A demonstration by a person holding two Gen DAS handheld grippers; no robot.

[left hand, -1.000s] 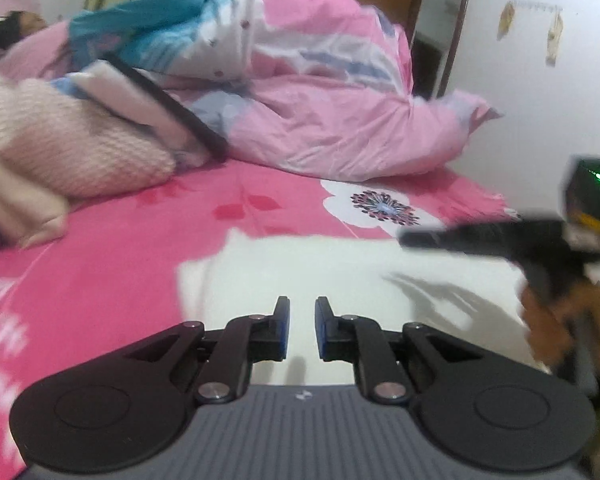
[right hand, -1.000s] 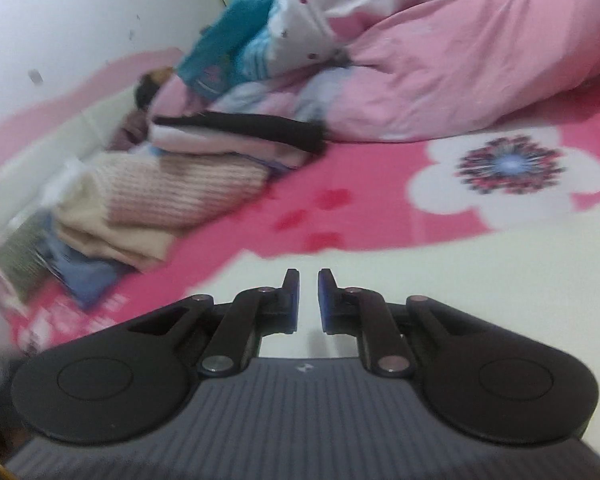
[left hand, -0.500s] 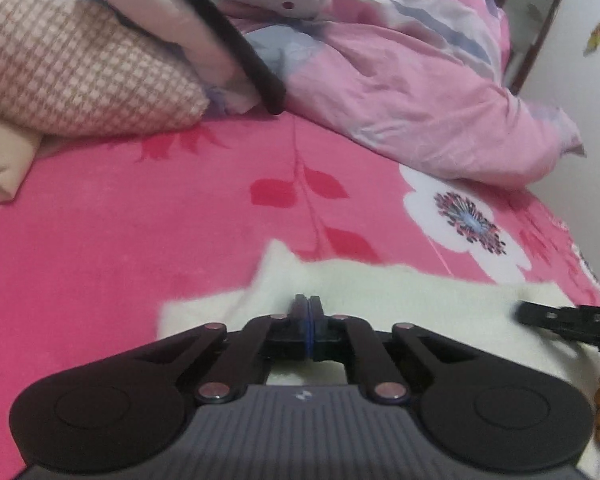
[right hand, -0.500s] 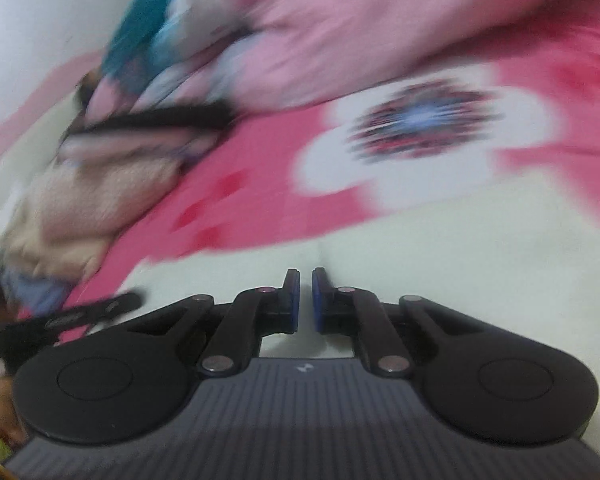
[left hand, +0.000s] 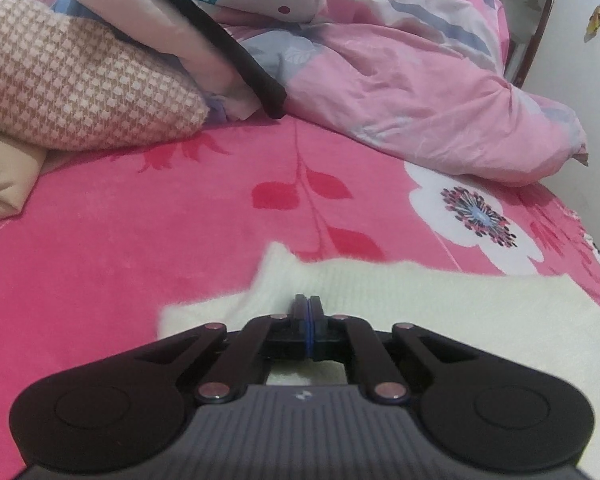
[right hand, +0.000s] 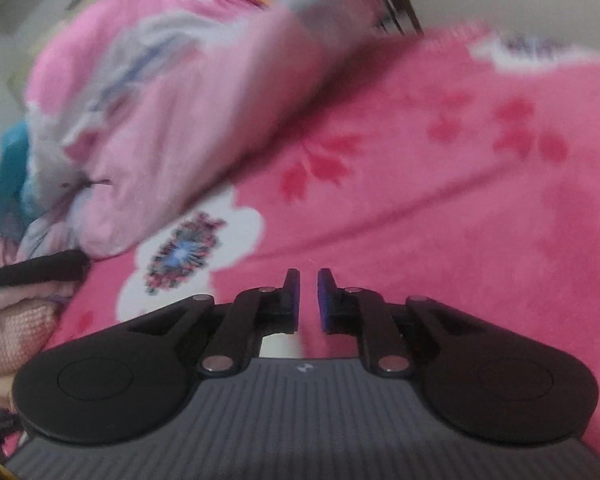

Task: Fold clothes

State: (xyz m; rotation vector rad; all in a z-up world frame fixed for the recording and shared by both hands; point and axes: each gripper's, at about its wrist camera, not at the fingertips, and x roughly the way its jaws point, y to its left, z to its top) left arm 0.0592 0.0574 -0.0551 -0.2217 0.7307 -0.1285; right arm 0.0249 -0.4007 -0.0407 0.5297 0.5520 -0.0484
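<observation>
Early stage: white garment (left hand: 440,312) lies flat on the pink bedsheet (left hand: 140,248), unfolded. Left gripper (left hand: 308,305) pinches its edge; right gripper (right hand: 308,294) opening, empty, over bare sheet.

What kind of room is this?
Most likely a bedroom. A pink flowered blanket covers what looks like a bed, a rumpled pink quilt is heaped at the back, and clothes are piled beside it.
</observation>
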